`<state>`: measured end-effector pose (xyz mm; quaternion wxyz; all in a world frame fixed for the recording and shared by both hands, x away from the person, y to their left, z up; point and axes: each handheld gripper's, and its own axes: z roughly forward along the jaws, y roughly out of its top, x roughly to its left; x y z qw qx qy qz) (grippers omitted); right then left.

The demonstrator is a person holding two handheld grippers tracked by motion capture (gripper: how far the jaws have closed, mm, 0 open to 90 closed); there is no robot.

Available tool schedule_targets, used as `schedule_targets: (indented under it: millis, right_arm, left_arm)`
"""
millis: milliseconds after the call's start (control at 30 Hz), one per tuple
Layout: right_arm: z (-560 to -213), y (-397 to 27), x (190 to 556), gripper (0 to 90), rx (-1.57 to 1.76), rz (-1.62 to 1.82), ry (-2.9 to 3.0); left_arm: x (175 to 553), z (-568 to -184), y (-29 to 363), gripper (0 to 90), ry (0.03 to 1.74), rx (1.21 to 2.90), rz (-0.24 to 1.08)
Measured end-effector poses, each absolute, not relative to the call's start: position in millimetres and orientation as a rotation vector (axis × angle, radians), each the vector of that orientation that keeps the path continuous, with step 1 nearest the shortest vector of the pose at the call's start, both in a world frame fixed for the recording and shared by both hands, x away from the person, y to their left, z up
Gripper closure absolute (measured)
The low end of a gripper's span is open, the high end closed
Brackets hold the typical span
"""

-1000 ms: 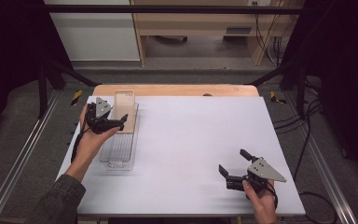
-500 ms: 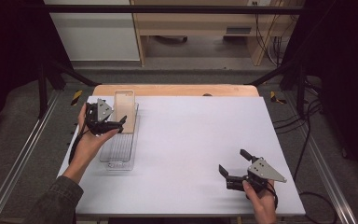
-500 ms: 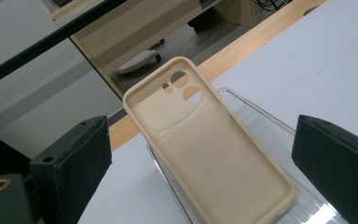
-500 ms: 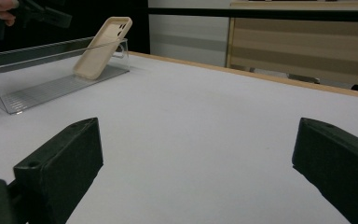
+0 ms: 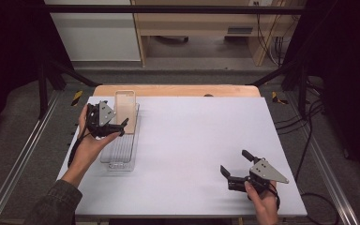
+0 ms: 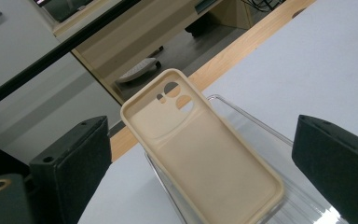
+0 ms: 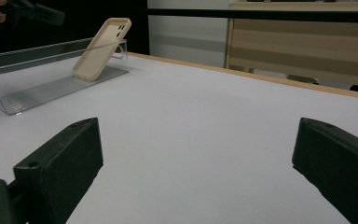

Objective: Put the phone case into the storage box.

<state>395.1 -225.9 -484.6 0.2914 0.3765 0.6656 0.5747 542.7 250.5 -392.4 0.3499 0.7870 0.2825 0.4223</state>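
Observation:
A beige phone case (image 5: 125, 108) stands tilted in the far end of a clear plastic tray (image 5: 118, 154), leaning on its end wall, at the table's left. My left gripper (image 5: 117, 120) is held open just left of the case, above the tray. In the left gripper view the case (image 6: 205, 154) lies between and beyond the open jaws of that gripper (image 6: 200, 135), hollow side and camera cut-outs facing me, with no contact visible. My right gripper (image 5: 234, 161) is open near the front right, with nothing in it. From the right gripper view the case (image 7: 102, 46) and tray (image 7: 37, 79) show far off.
The white tabletop (image 5: 197, 136) spreads between the two grippers. A wooden strip (image 5: 178, 90) runs along its far edge. Metal rails and black frame posts flank the table. Cables hang at the right side (image 5: 304, 154).

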Motion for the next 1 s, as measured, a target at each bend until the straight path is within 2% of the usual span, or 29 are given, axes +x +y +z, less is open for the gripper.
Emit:
schedule_targets:
  millis: [467, 1000]
  right_arm:
    - [-484.6, -225.6, 394.7, 1.9, 1.006, 1.531, 1.774]
    - [-484.1, -225.8, 394.2, 1.9, 1.002, 1.528, 1.773]
  left_arm:
    - [530.8, -385.4, 248.2, 2.5, 0.692, 1.997, 1.082]
    - [510.4, -374.8, 255.4, 2.5, 0.635, 1.808, 0.991]
